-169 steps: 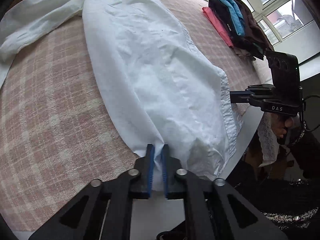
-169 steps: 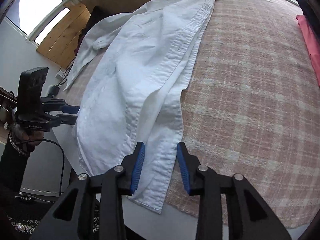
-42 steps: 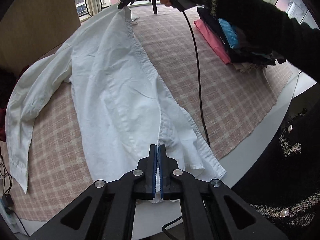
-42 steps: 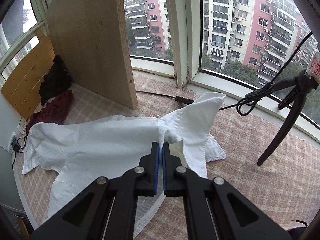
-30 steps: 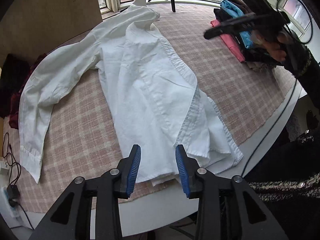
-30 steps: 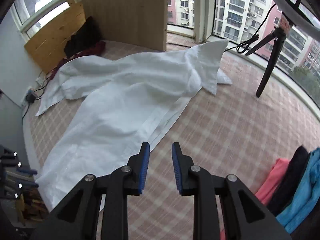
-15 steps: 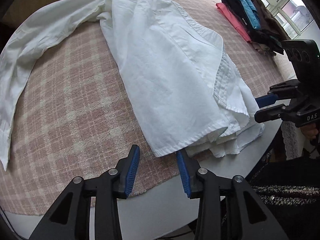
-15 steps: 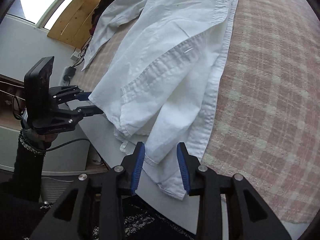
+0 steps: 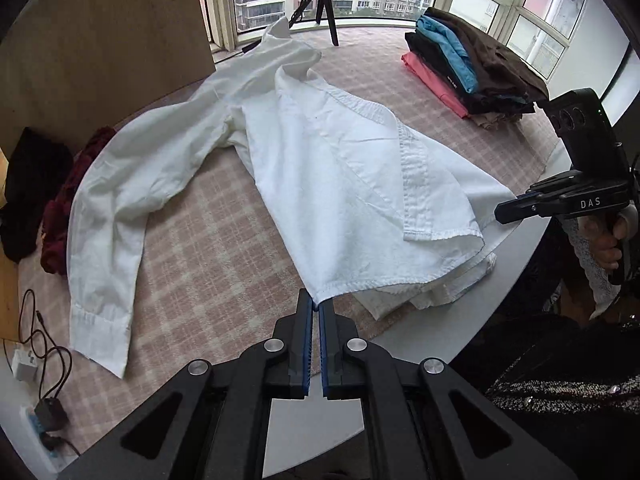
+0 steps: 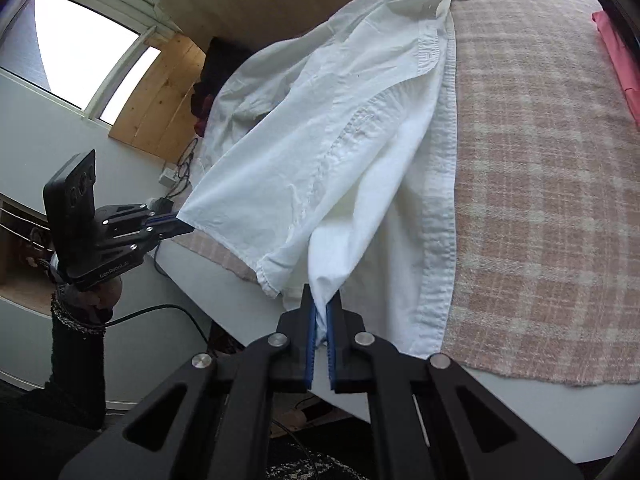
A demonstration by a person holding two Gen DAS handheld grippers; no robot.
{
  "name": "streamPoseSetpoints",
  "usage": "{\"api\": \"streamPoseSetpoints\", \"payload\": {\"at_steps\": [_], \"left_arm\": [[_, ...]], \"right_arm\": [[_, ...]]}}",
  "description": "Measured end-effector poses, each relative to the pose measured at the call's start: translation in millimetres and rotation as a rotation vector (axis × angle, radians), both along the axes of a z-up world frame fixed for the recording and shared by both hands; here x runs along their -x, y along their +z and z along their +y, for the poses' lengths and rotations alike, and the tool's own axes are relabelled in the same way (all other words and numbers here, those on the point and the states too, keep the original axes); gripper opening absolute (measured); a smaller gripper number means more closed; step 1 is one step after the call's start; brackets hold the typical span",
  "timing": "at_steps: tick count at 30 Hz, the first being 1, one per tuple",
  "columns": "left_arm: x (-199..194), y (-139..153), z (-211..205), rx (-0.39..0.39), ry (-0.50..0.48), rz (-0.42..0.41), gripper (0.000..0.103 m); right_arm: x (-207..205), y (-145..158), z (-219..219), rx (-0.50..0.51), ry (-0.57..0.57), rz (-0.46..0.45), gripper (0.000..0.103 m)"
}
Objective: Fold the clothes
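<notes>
White shirt (image 9: pixel 320 168): spread on the pink plaid cloth (image 9: pixel 208 248), hem at the table's near edge. Left gripper (image 9: pixel 315 310): clamped on a lifted hem corner. Right gripper (image 10: pixel 319 312): clamped on another hem fold. Folded clothes stack (image 9: pixel 468 68): far right, well apart.

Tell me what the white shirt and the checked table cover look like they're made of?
White shirt: likely thin woven cotton, matte, with fine creases and stitched hems. Checked table cover: seemingly a thicker, coarse woven fabric, perhaps wool-like, pink and cream, with a nubby surface and an unhemmed-looking edge; the exact fibre can't be told.
</notes>
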State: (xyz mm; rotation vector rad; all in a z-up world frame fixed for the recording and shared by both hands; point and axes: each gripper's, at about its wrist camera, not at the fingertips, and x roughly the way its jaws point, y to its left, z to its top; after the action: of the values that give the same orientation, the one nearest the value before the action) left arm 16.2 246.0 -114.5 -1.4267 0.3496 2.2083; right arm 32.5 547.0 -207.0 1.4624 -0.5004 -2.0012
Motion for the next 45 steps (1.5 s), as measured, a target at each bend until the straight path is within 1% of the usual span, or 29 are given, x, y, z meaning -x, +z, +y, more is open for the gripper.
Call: {"api": "streamPoseSetpoints", "payload": {"at_steps": [1, 3, 6, 9, 12, 13, 14, 17, 19, 21, 23, 24, 27, 30, 31, 32, 33, 34, 36, 37, 38, 40, 42, 43, 44, 45], "left_arm": [[0.3, -2.6, -0.7, -0.007, -0.003, -0.007, 0.002], [0.8, -8.2, -2.2, -0.02, -0.009, -0.023, 0.002], [2.3, -13.3, 6.1, -0.023, -0.017, -0.036, 0.002], [3.7, -18.4, 14.6, -0.025, -0.025, -0.048, 0.003], [5.1, -23.5, 23.0, -0.028, -0.033, -0.061, 0.003], [5.6, -25.2, 25.8, -0.029, -0.035, -0.065, 0.003], [6.1, -26.9, 28.6, -0.029, -0.038, -0.069, 0.003], [6.8, -30.2, 33.5, -0.028, -0.043, -0.078, 0.003], [6.4, -29.8, 31.7, -0.022, -0.042, -0.078, 0.003], [6.0, -29.5, 29.9, -0.015, -0.04, -0.077, 0.003], [5.6, -29.1, 28.1, -0.009, -0.039, -0.077, 0.003], [5.3, -29.0, 27.2, -0.006, -0.039, -0.077, 0.003], [4.7, -28.4, 24.5, 0.003, -0.037, -0.077, 0.003], [4.0, -27.9, 21.8, 0.013, -0.035, -0.077, 0.003], [3.8, -27.7, 20.9, 0.016, -0.035, -0.076, 0.003], [3.6, -27.6, 20.0, 0.019, -0.034, -0.076, 0.003], [3.4, -27.4, 19.1, 0.022, -0.033, -0.076, 0.003], [3.2, -27.2, 18.2, 0.025, -0.033, -0.076, 0.003], [3.0, -27.9, 17.7, 0.024, -0.03, -0.076, 0.003], [3.2, -28.5, 18.2, 0.025, -0.033, -0.077, 0.003], [3.4, -29.2, 18.7, 0.026, -0.036, -0.078, 0.003], [2.6, -29.2, 22.2, 0.024, -0.053, -0.08, 0.003], [2.9, -29.7, 25.3, 0.029, -0.065, -0.08, 0.003], [3.4, -30.4, 25.9, 0.03, -0.068, -0.082, 0.003], [4.5, -31.3, 24.8, 0.033, -0.065, -0.083, 0.003], [5.7, -32.2, 23.8, 0.035, -0.062, -0.085, 0.003]], "right_arm": [[-2.4, -0.6, 2.1, -0.014, -0.009, 0.003, 0.005], [-6.0, -15.0, 2.7, -0.125, -0.014, -0.003, 0.005], [-10.3, -33.0, 5.2, -0.301, -0.011, 0.002, 0.005], [-8.1, -30.1, 4.2, -0.33, -0.001, 0.014, 0.006], [-6.8, -20.1, -6.0, -0.433, 0.035, 0.074, 0.018], [-7.1, -18.5, -9.4, -0.442, 0.053, 0.087, 0.023], [-7.2, -18.2, -12.2, -0.449, 0.068, 0.096, 0.024], [-4.5, -23.1, -14.7, -0.499, 0.085, 0.101, 0.023], [-5.1, -16.0, -14.3, -0.532, 0.067, 0.148, 0.024], [-10.0, 2.0, -12.6, -0.508, 0.054, 0.198, 0.026], [-12.8, 15.6, -15.0, -0.434, 0.067, 0.215, 0.038], [-12.1, 19.2, -19.6, -0.428, 0.058, 0.221, 0.04], [-6.4, 20.8, -39.1, -0.462, 0.054, 0.248, 0.042], [3.8, 6.2, -50.8, -0.423, 0.079, 0.221, 0.043], [6.6, -2.9, -50.1, -0.466, 0.081, 0.203, 0.041], [8.6, -14.6, -44.5, -0.578, 0.067, 0.175, 0.041], [11.4, -23.5, -34.4, -0.666, 0.034, 0.141, 0.039], [12.8, -23.5, -18.5, -0.66, -0.015, 0.111, 0.038], [10.0, -8.6, 11.7, -0.494, -0.093, 0.079, 0.038], [8.3, 1.9, 16.8, -0.421, -0.114, 0.088, 0.038], [8.1, 12.7, 14.6, -0.372, -0.119, 0.119, 0.038], [12.3, 29.7, -7.1, -0.28, -0.069, 0.193, 0.038], [26.8, 34.6, -39.1, -0.218, 0.018, 0.231, 0.038], [37.8, 29.9, -53.2, -0.204, 0.052, 0.228, 0.038], [49.7, 19.8, -63.5, -0.201, 0.081, 0.189, 0.038], [60.2, 4.4, -68.4, -0.222, 0.103, 0.104, 0.038]]}}
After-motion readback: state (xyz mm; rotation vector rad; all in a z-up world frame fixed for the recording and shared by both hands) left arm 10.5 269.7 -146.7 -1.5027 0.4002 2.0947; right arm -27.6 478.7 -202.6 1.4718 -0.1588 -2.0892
